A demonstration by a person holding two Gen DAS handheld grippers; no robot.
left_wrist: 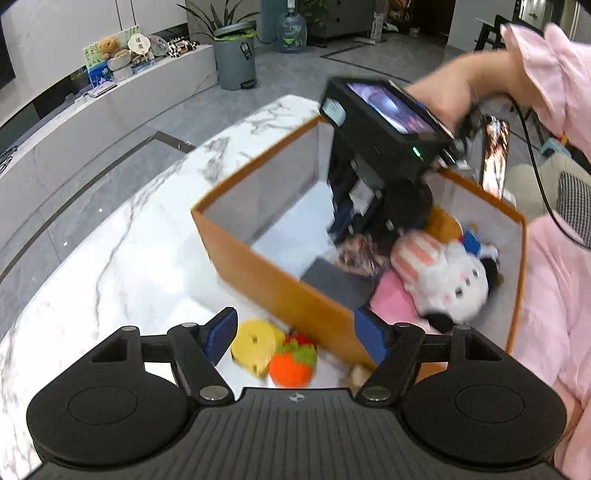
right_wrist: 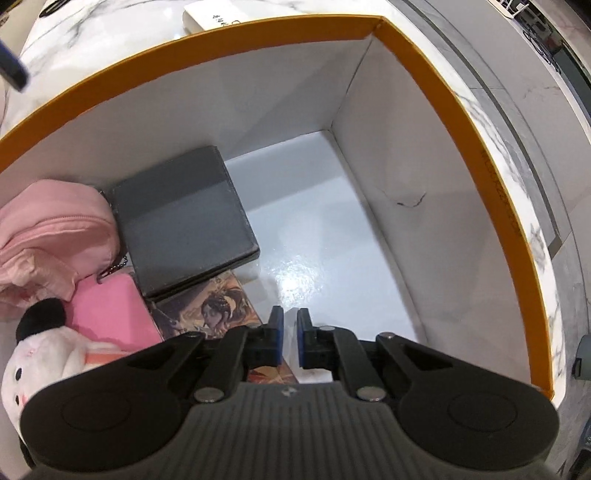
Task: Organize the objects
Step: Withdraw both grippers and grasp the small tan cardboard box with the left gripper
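Observation:
An orange box [left_wrist: 266,280] with white inside stands on the marble table [left_wrist: 140,258]. In it lie a white plush toy [left_wrist: 450,284], a pink pouch [right_wrist: 48,229], a grey case [right_wrist: 181,218], a pink item [right_wrist: 110,310] and an illustrated card [right_wrist: 210,306]. My left gripper [left_wrist: 295,332] is open, above a yellow crocheted piece [left_wrist: 256,341] and an orange crocheted fruit [left_wrist: 291,363] outside the box's near wall. My right gripper [right_wrist: 290,332] is inside the box [right_wrist: 480,155], jaws nearly closed with a thin gap and nothing between them. It also shows in the left wrist view [left_wrist: 354,210].
A white flat item [right_wrist: 218,16] lies on the table beyond the box. A grey bin [left_wrist: 234,59], a water bottle [left_wrist: 291,31] and a low ledge with toys [left_wrist: 110,59] stand across the floor. The person's pink sleeve [left_wrist: 554,277] is at the right.

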